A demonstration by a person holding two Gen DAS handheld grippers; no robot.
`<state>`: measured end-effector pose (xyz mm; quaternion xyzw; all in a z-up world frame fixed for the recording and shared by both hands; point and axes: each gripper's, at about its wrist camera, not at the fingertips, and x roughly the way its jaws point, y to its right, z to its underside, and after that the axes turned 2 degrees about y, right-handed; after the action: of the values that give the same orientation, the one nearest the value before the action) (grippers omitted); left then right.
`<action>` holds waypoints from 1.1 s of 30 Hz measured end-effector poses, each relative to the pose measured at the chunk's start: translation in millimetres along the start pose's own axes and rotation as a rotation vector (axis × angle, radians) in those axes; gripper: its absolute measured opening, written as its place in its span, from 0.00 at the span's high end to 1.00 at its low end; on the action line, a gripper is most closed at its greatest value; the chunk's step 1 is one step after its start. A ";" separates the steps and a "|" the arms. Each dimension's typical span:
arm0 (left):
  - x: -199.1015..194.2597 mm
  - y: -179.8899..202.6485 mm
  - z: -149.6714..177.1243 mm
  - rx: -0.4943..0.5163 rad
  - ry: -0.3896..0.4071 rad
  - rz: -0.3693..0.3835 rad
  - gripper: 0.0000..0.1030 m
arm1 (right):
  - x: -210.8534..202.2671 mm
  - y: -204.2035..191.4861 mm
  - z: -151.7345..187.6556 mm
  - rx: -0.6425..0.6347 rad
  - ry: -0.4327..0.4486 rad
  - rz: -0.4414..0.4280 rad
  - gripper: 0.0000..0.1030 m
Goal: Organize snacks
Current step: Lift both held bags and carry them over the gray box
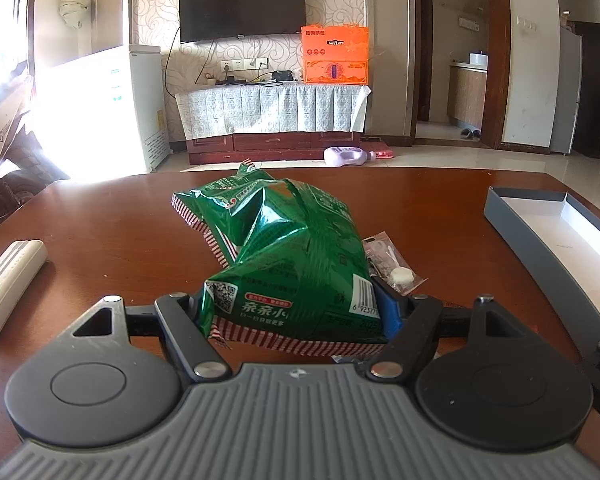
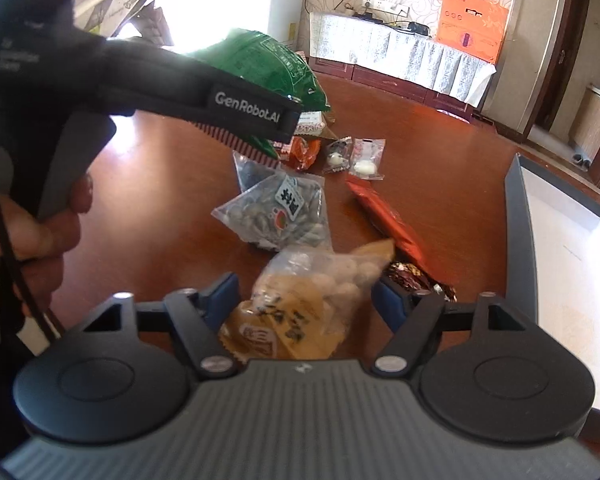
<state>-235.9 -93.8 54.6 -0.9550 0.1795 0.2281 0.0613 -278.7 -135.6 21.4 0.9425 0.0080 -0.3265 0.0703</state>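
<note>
My left gripper [image 1: 296, 312] is shut on a green snack bag [image 1: 284, 248] and holds it above the brown table [image 1: 100, 232]. The same bag [image 2: 276, 64] and the left gripper [image 2: 268, 120] show at the upper left of the right wrist view. My right gripper [image 2: 304, 300] is open, its jaws on either side of a yellow bag of round snacks [image 2: 300, 304] that lies on the table. Beyond it lie a clear bag of seeds [image 2: 276, 212], a long red packet [image 2: 384, 212] and small clear packets [image 2: 366, 158].
An open grey box with a white inside [image 2: 560, 248] stands at the table's right; it also shows in the left wrist view [image 1: 556, 224]. A white case [image 1: 8, 280] lies at the left edge. A small clear packet [image 1: 392, 268] lies beside the green bag.
</note>
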 end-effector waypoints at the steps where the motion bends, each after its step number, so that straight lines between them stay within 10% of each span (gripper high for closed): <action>1: -0.2 -0.1 0.3 0.000 0.000 0.001 0.24 | -0.3 -0.7 -0.3 0.000 0.003 0.006 0.37; 33: -11.0 18.4 11.2 0.020 0.067 0.054 0.24 | -54.1 27.4 -17.9 0.085 0.252 0.077 0.47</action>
<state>-256.5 -105.2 49.1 -0.9563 0.2092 0.1956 0.0586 -308.6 -158.6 72.2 0.9778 -0.0330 -0.2029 0.0412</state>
